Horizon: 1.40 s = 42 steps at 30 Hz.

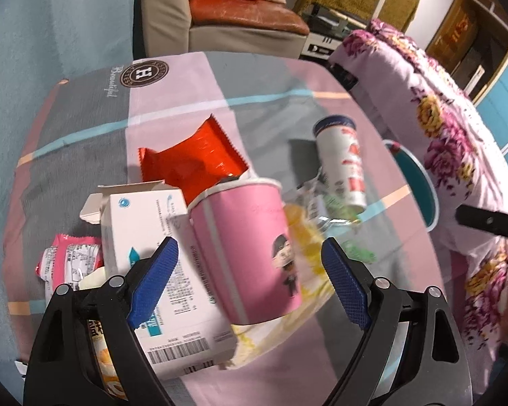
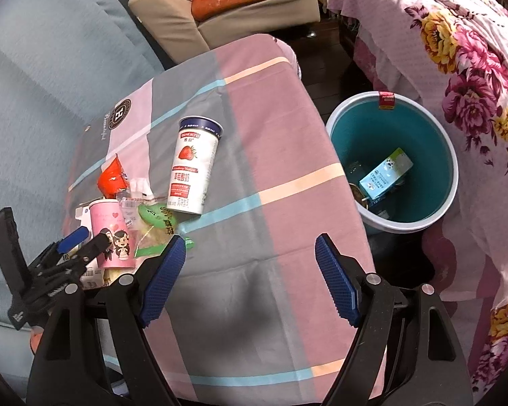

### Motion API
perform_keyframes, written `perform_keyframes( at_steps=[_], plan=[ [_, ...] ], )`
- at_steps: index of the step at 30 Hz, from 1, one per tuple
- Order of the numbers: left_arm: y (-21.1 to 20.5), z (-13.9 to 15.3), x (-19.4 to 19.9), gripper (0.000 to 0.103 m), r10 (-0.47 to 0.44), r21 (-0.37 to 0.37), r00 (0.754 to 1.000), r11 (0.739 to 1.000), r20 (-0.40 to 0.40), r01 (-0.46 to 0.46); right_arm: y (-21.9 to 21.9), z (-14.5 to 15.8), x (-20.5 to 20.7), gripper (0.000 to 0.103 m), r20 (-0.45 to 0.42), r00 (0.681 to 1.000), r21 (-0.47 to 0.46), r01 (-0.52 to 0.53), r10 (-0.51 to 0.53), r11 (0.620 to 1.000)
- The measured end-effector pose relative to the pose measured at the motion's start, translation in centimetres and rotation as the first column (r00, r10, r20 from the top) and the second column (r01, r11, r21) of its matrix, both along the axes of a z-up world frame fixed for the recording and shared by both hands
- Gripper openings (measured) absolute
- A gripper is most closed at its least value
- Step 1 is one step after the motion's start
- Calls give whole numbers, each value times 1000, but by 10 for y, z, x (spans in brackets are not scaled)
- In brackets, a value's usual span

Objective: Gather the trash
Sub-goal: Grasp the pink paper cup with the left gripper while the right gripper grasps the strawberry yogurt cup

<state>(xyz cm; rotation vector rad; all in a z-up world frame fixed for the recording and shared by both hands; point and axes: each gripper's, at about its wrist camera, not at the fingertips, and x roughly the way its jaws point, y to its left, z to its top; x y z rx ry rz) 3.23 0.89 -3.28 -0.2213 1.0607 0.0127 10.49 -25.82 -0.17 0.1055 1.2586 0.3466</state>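
The left gripper point(image 1: 250, 277) stands wide open around the pink cup point(image 1: 250, 253) at lower centre of its view, holding nothing; I'd worry it closes on the white carton point(image 1: 159, 270) touching the cup's left side, or crushes the thin wall and the cup slips; the clear wrapper point(image 1: 308, 237) crowds its right, the red packet point(image 1: 193, 162) lies behind; the strawberry cup point(image 2: 193, 169) lies on its side mid-table; the right gripper point(image 2: 250, 280) hangs open and empty over bare cloth; the teal bin point(image 2: 335, 128) waits at right, beside the table's edge, a blue carton point(image 2: 386, 176) inside.
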Motion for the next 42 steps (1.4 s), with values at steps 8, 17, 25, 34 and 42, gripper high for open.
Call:
perform_keyframes(
  at_steps=[8, 17, 25, 34, 42],
  plan=[
    [-9, -16, 7, 64, -40, 34, 998, 999, -39, 42, 6, -7, 3, 75, -20, 1000, -8, -1, 1, 1000],
    [-6, -23, 15, 62, -51, -19, 998, 999, -36, 51, 15, -13, 10, 75, -35, 999, -19, -16, 15, 1000],
    [19, 21, 12, 60, -9, -117, 996, 993, 83, 19, 32, -15, 30, 75, -32, 999, -29, -31, 30, 999],
    [37, 40, 37, 61, 16, -122, 988, 993, 152, 3, 78, -33, 67, 75, -50, 995, 3, -88, 88, 996],
    [50, 32, 55, 61, 38, -137, 990, 990, 138, -19, 107, -63, 98, 67, -85, 989, 12, -118, 118, 993]
  ],
)
